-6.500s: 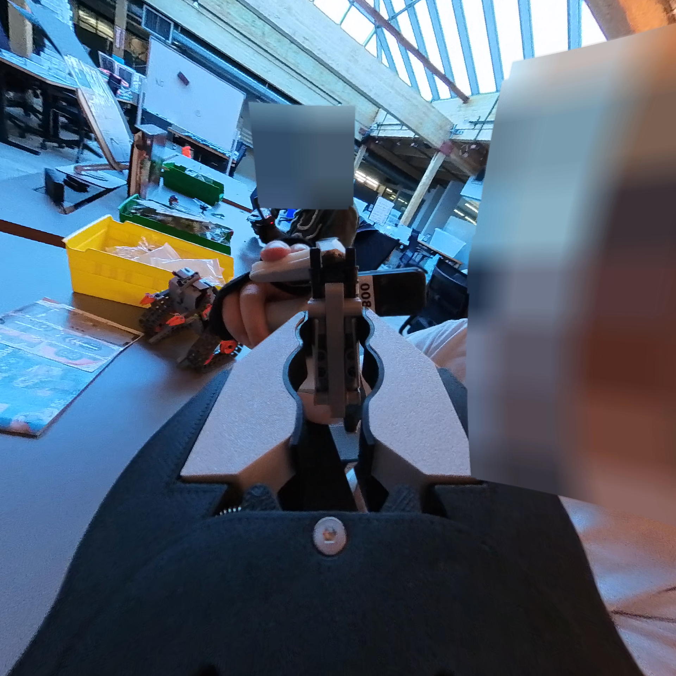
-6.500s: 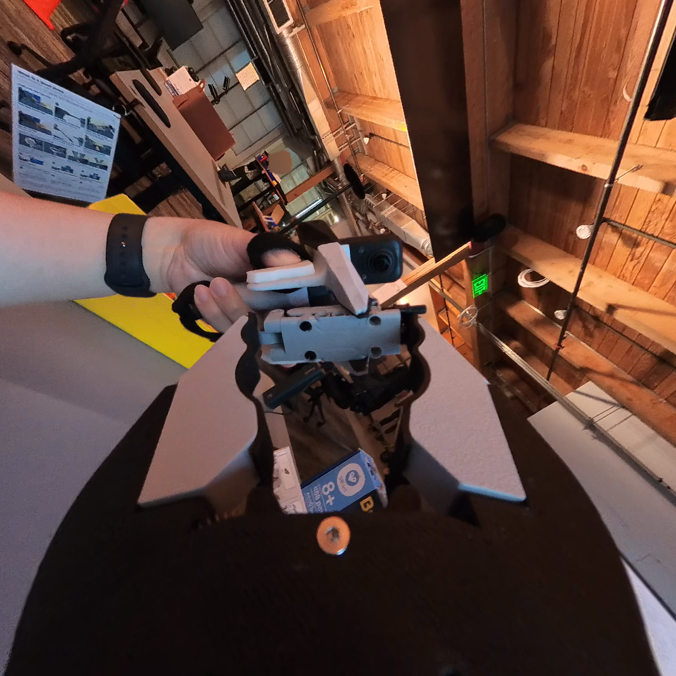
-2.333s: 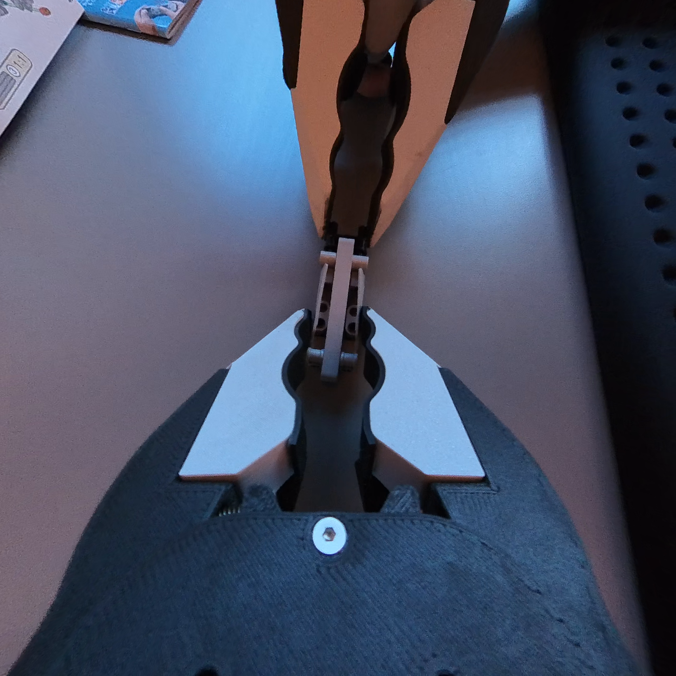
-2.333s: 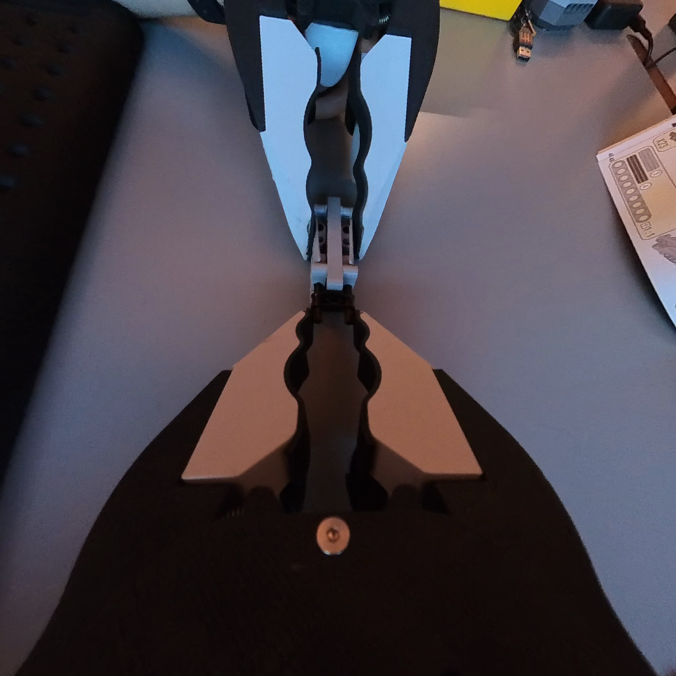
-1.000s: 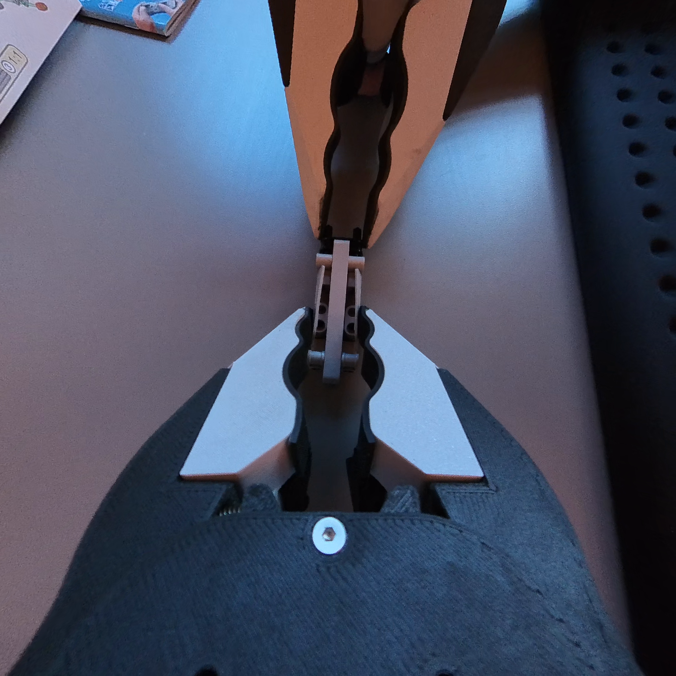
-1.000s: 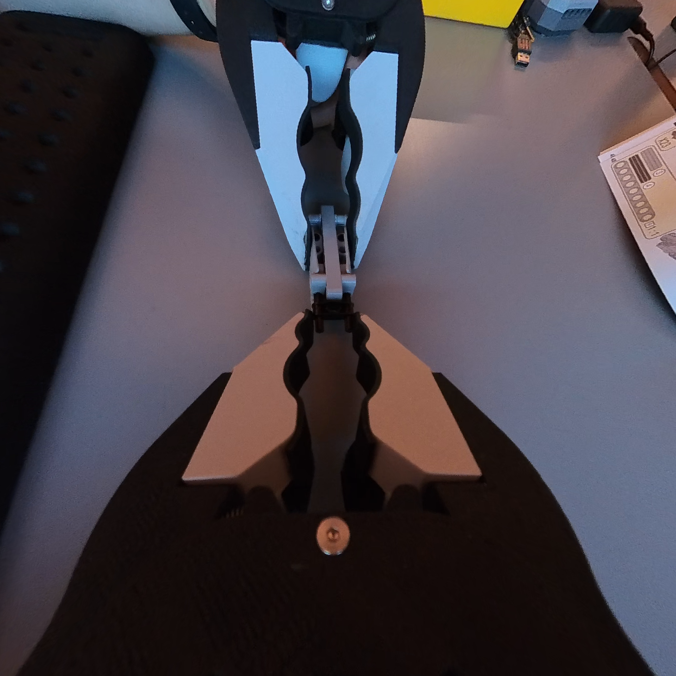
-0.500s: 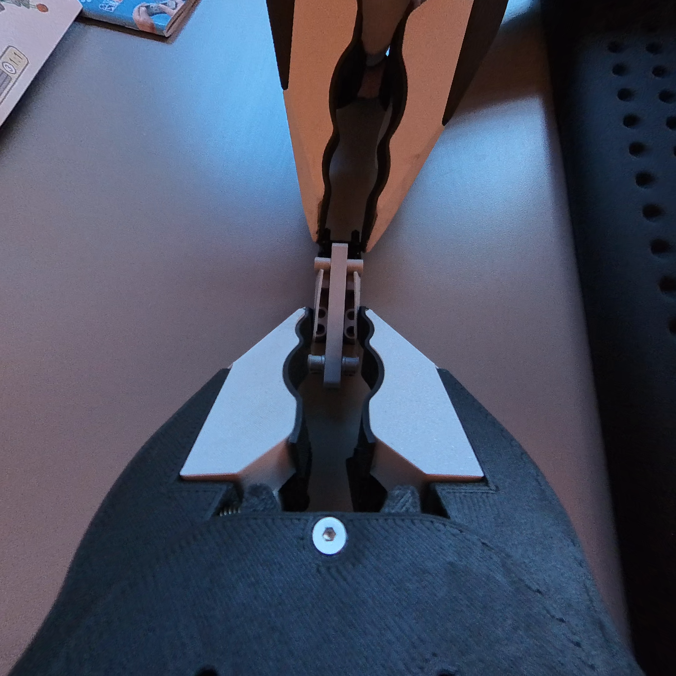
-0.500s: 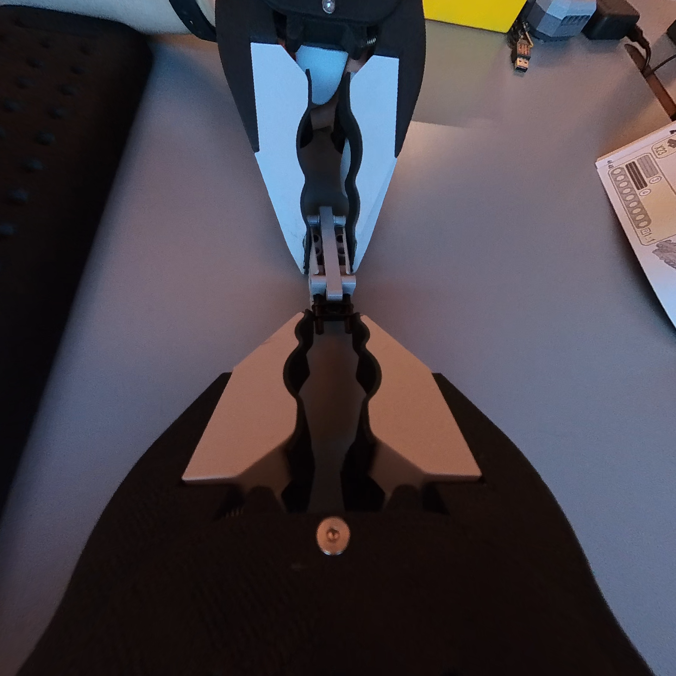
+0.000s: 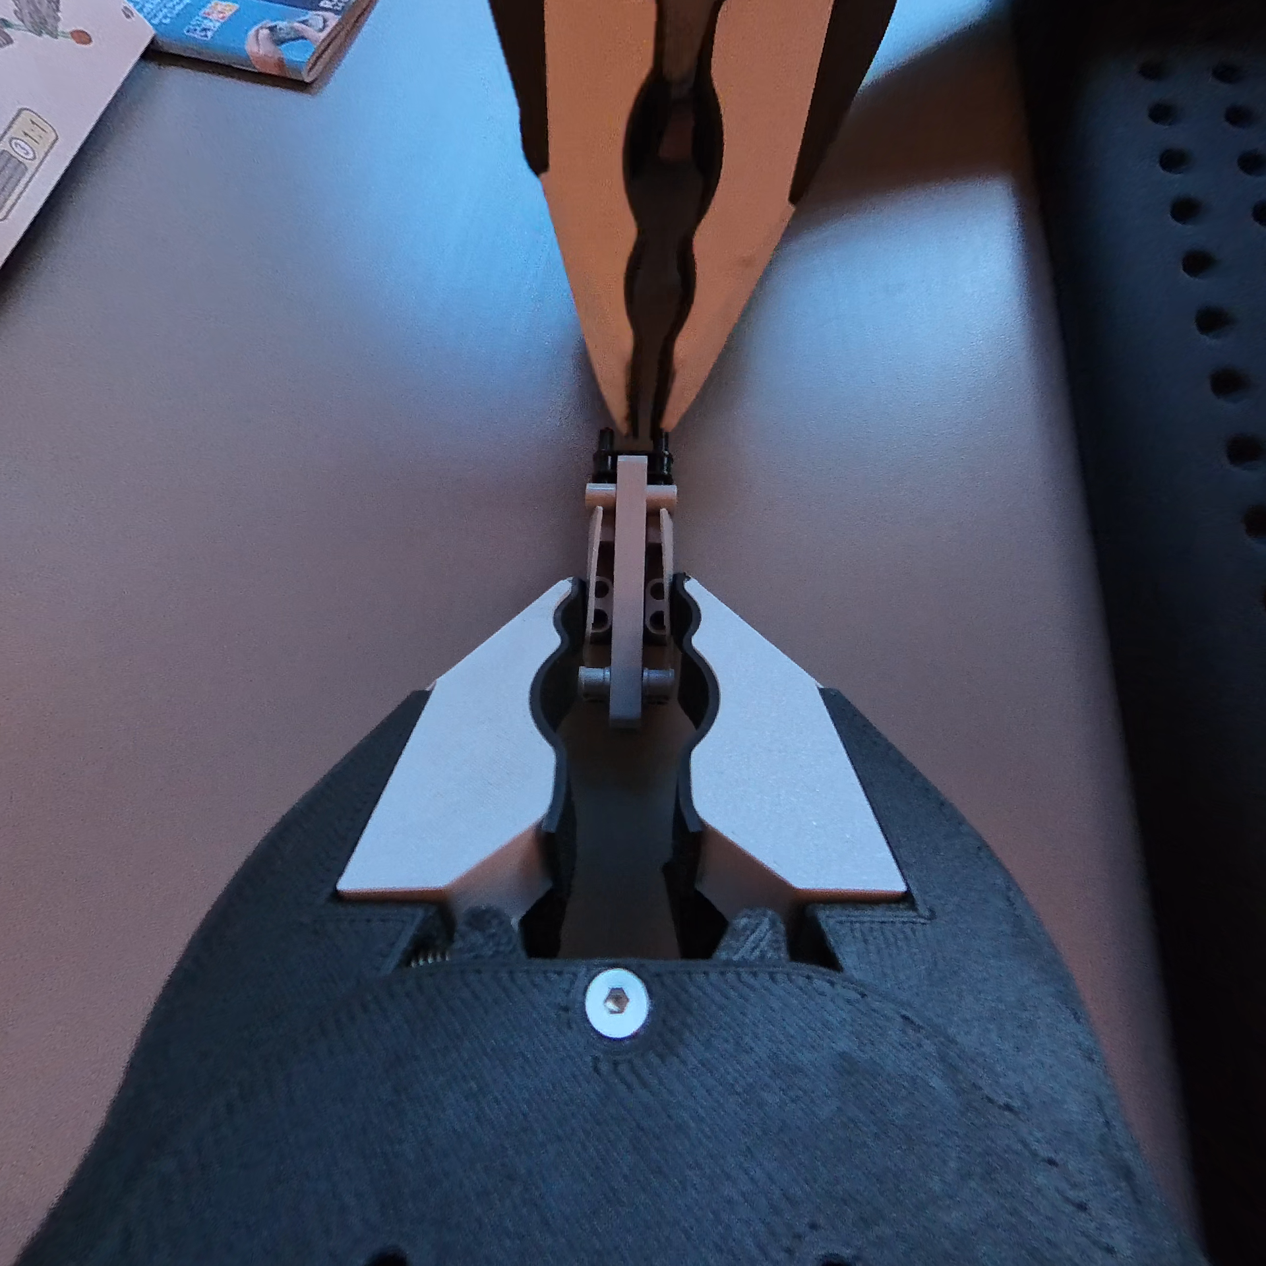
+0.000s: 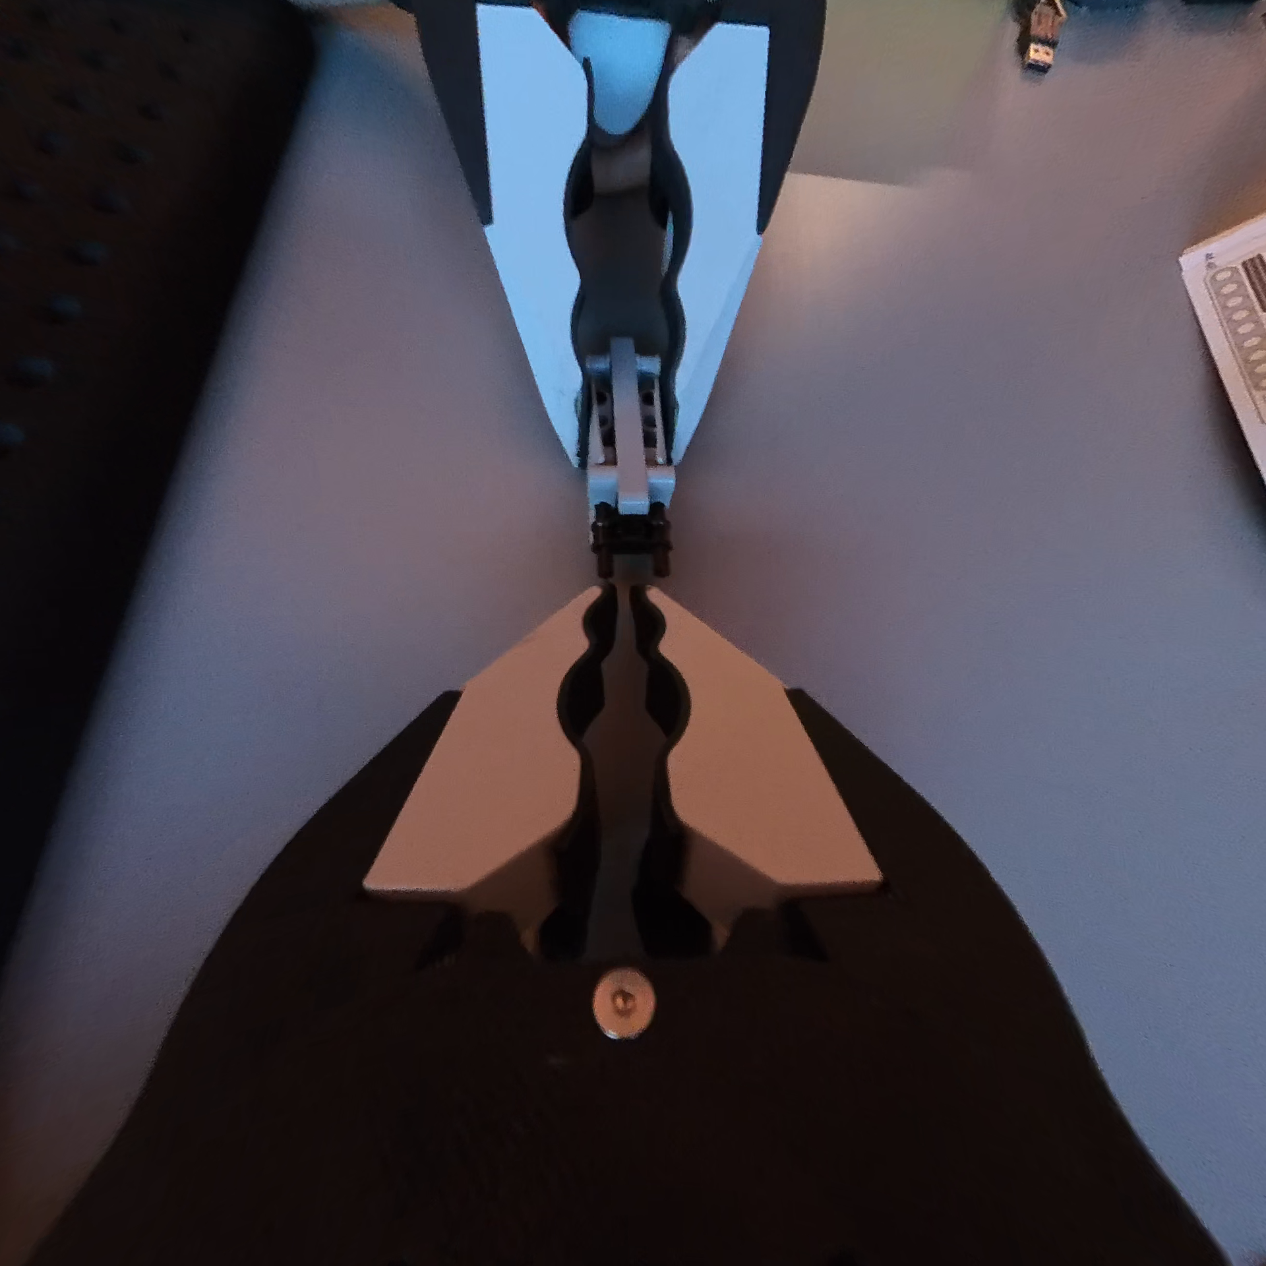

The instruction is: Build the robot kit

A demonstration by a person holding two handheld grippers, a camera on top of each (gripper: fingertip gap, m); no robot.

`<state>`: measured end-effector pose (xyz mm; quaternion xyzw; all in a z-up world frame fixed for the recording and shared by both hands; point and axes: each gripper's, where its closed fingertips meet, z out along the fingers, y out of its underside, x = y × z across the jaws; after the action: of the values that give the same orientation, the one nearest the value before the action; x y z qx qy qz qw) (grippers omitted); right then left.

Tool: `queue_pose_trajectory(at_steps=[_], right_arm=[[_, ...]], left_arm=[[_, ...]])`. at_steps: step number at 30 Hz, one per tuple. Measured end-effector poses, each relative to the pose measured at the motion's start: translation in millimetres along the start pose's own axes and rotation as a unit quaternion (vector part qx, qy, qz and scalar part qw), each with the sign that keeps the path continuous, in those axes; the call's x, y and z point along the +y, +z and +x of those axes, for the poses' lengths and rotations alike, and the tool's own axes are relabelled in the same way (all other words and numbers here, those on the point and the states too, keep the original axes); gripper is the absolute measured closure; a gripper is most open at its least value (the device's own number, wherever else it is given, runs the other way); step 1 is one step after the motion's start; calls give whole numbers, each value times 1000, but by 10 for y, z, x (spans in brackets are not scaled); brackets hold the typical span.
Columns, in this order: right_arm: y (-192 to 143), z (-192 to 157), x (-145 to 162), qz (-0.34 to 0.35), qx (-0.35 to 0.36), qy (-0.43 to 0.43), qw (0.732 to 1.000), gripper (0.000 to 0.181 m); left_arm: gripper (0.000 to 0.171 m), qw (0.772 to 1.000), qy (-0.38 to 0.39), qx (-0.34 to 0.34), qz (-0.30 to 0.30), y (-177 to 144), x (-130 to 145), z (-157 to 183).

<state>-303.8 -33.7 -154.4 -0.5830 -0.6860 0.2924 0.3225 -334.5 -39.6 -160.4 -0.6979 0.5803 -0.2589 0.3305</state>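
Observation:
My left gripper (image 9: 629, 589) is shut on a small grey brick assembly (image 9: 629, 548) of stacked beams and holds it just above the grey table (image 9: 274, 479). A black pin piece (image 9: 606, 459) sits on the assembly's far end. My right gripper (image 9: 644, 428) faces it from the other side, its jaws almost together and holding nothing. In the right wrist view the right gripper (image 10: 627, 590) stops just short of the black pin piece (image 10: 630, 538). Beyond that, the left gripper (image 10: 629, 473) grips the assembly (image 10: 630, 425). I cannot tell whether the tips touch the pins.
A blue booklet (image 9: 260, 34) and a printed instruction sheet (image 9: 41, 123) lie at the table's far left; the sheet also shows in the right wrist view (image 10: 1233, 329). A small USB plug (image 10: 1041, 41) lies at the back. A black perforated surface (image 9: 1164, 479) borders the table. About 4 centimeters separates my left fingertips from my right.
My right gripper has slipped back off the black pin piece and its jaws have closed further. The left gripper still holds the grey assembly in the same place.

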Motion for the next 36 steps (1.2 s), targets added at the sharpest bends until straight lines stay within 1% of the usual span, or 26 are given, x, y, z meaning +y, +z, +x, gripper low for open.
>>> queue_pose_trajectory(at_steps=[2,3,5,15,20,31,32,34,36], right_arm=[[29,25,35,-20,10,-14,1000,178],[39,18,26,-23,10,-21,999,181],[58,32,20,-29,18,-31,999,181],[67,53,16,-30,12,0,999,181],[74,47,0,-15,12,-9,1000,181],[83,47,9,-39,13,-17,999,181],[65,56,21,-39,14,-15,999,175],[2,73,19,-12,17,-17,1000,164],[-78,-1,-49,37,-11,-12,999,163]], left_arm=[[148,1000,2,-2,0,1,0,1],[148,1000,4,-3,0,1,0,0],[148,1000,5,-4,0,2,0,1],[147,1000,2,-2,0,3,1,3],[148,1000,2,-2,0,3,2,1],[148,1000,1,3,0,6,0,8],[148,1000,2,2,0,6,1,8],[148,1000,6,-1,0,3,1,7],[148,1000,9,-2,0,-1,1,11]])
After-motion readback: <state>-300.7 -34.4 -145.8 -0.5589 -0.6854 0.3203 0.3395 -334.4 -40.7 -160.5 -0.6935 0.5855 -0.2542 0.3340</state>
